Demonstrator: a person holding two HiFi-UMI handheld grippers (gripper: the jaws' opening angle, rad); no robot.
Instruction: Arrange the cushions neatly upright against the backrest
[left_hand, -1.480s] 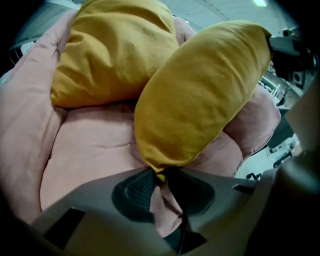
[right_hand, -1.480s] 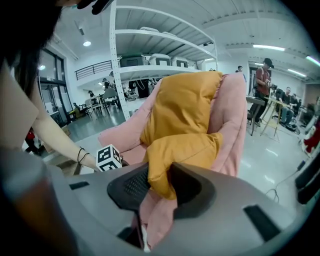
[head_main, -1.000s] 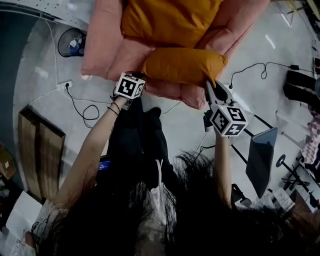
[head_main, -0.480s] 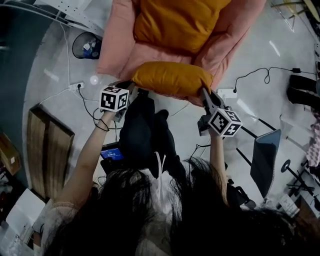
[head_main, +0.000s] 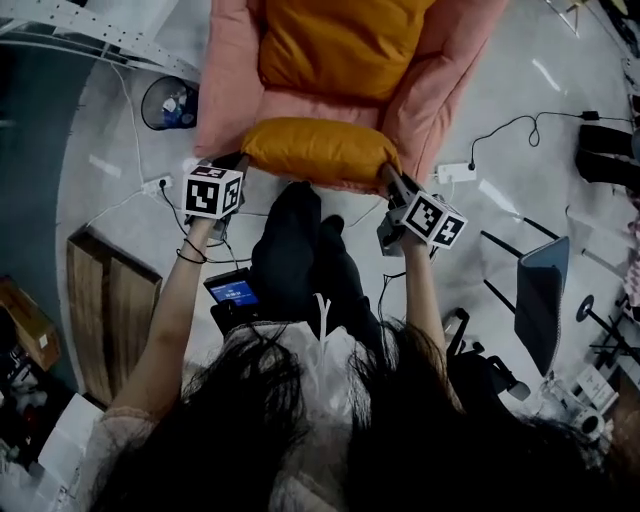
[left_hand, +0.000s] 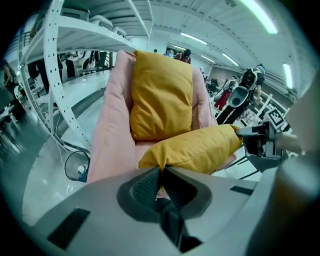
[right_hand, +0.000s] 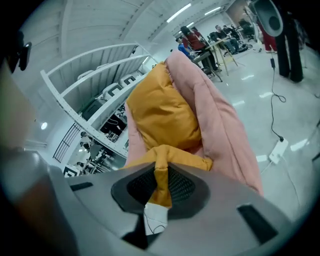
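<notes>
Left gripper (head_main: 238, 162): jaws clenched on the left corner of the front cushion (head_main: 315, 150). Right gripper (head_main: 386, 176): jaws clenched on its right corner, with fabric pinched between the pads. The front cushion lies crosswise at upper centre of the head view, along the front edge of the pink chair (head_main: 228, 90). The rear cushion (head_main: 335, 45) stands upright against the backrest.

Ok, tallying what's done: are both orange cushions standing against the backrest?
No, only the rear cushion leans on the backrest; the front cushion is held level, pinched by the left gripper and right gripper.
</notes>
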